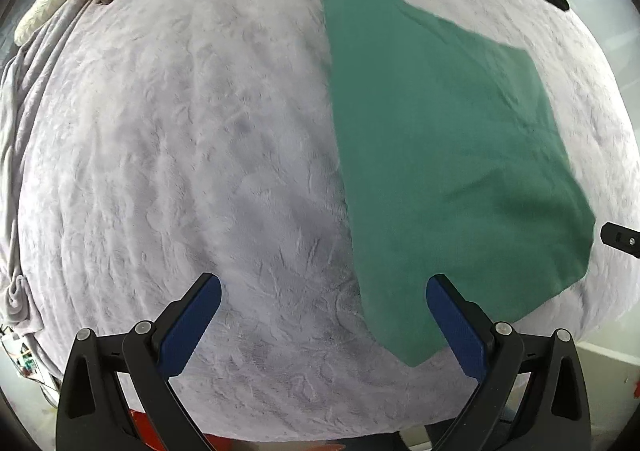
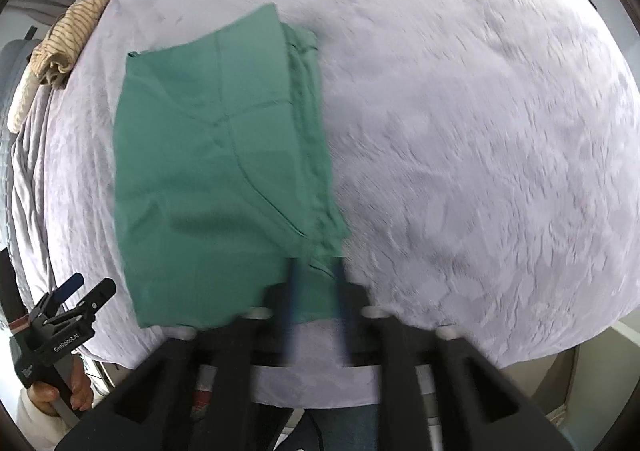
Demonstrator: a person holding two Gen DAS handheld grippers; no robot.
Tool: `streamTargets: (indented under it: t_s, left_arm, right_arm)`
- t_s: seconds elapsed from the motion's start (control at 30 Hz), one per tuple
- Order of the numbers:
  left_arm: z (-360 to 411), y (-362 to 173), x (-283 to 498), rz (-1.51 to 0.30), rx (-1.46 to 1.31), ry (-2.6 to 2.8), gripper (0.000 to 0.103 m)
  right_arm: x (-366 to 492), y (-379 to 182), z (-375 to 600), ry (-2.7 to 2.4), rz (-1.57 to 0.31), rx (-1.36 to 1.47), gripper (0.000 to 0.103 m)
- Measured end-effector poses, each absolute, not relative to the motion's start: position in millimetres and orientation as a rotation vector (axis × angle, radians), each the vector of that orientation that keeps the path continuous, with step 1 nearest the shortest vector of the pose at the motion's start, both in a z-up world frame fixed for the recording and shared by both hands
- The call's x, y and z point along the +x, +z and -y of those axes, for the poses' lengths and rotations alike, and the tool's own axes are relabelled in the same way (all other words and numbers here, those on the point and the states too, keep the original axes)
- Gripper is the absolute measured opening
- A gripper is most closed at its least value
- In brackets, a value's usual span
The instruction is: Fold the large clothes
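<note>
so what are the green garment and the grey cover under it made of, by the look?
Green garment: thin woven or knit cloth, matte, probably cotton; it lies flat with soft creases and stitched seams. Grey cover: plush fleece or velour, likely synthetic; its short nap shows brushed swirls and a faint sheen.

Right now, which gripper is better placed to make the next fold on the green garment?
The right gripper, probably. Its narrowed fingers sit at the near right corner of the green garment, though blur hides whether they pinch it. The left gripper is wide open over the grey blanket, beside the garment's left edge.
</note>
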State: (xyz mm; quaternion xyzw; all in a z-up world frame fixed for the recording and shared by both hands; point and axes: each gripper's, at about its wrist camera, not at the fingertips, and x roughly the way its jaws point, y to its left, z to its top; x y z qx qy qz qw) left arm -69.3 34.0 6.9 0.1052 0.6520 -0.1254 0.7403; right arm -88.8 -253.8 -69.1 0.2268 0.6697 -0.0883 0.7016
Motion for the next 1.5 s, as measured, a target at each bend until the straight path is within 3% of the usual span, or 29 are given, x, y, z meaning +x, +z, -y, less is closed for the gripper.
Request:
streamTargets:
  t_s: [0.03, 0.23, 0.4, 1.5]
  left_arm:
    - [-32.7, 10.3, -67.9, -1.428, 0.222, -0.275, 0.103]
    - [-28.0, 31.6, -65.0, -1.388, 0.207, -0.258, 0.103]
    - [-19.7, 50.9, -62.4, -1.351, 0.211, -0.258, 0.103]
    - [-7.3, 67.9, -64.1, -1.323, 0.227, -0.234, 0.103]
  right_arm:
    - [-85.0, -63.2, 252.1, -0.184, -1.468, 0.490, 0.088]
    - [-72.5, -45.0, 224.3, -0.171, -1.425, 0.422, 0.089]
    - [-62.6, -26.0, 212.1, -0.203, -1.366, 0.388, 0.103]
    - [-60.9, -17.6, 212.1, -0.290, -1.401, 0.318, 0.103]
